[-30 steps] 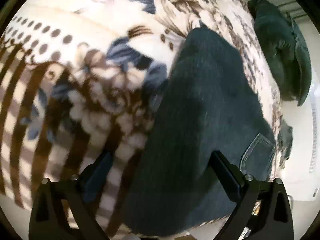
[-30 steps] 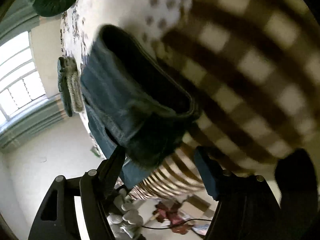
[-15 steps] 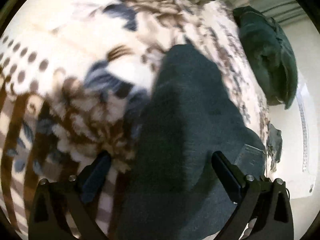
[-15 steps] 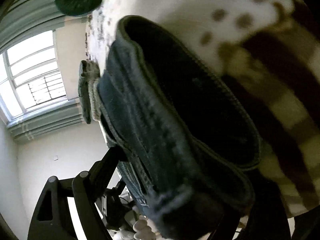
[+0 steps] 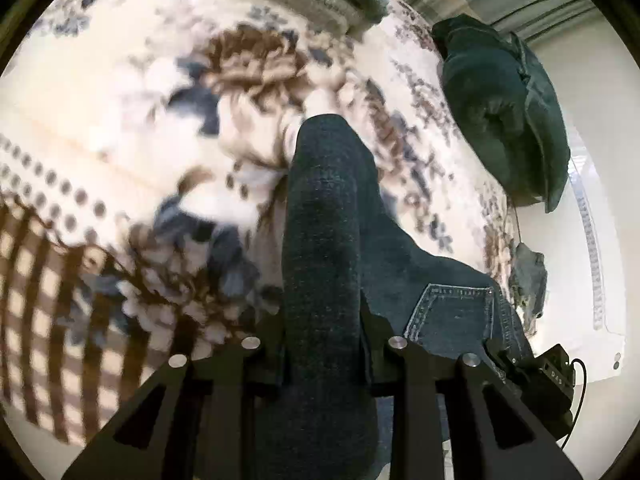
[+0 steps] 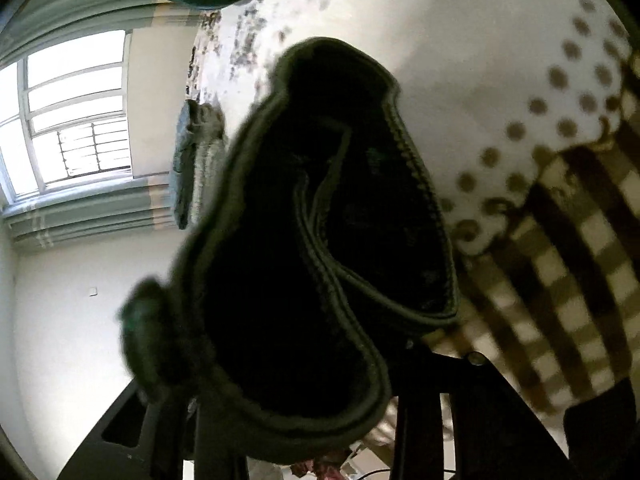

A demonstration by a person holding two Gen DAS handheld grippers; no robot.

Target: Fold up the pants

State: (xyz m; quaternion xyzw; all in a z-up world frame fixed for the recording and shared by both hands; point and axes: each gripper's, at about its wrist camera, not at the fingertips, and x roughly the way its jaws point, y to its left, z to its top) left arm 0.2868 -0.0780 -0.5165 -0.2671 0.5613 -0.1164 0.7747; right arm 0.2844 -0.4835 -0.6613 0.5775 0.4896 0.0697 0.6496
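Denim runs straight away from the left claw (image 5: 324,344): a narrow ridge of the pants (image 5: 324,240) is pinched between its two fingers, which stand close together with only the thickness of the cloth between them. From this grip the long axis of the ridge goes forward over the bed (image 5: 120,120), along the same line as the fingers. The wider part with the back pocket (image 5: 452,312) lies to the right of this ridge, flat on the flowered blanket.

In the right wrist view the right claw (image 6: 296,400) has the thick hemmed edge of the pants (image 6: 320,240) bunched directly in front of the lens. The cloth sits between the fingers and hides most of them, so I judge the claw is closed on it, but how narrow the gap is I cannot tell exactly. This edge hangs above the dotted and checked part of the blanket, lifted from it.

So both claws have one end of the garment each. My judgement is that the coming fold turns on carrying these held edges forward along the long axis, over the part lying on the bed. A dark green bundle (image 5: 504,112) rests farther away, well apart from the pants.
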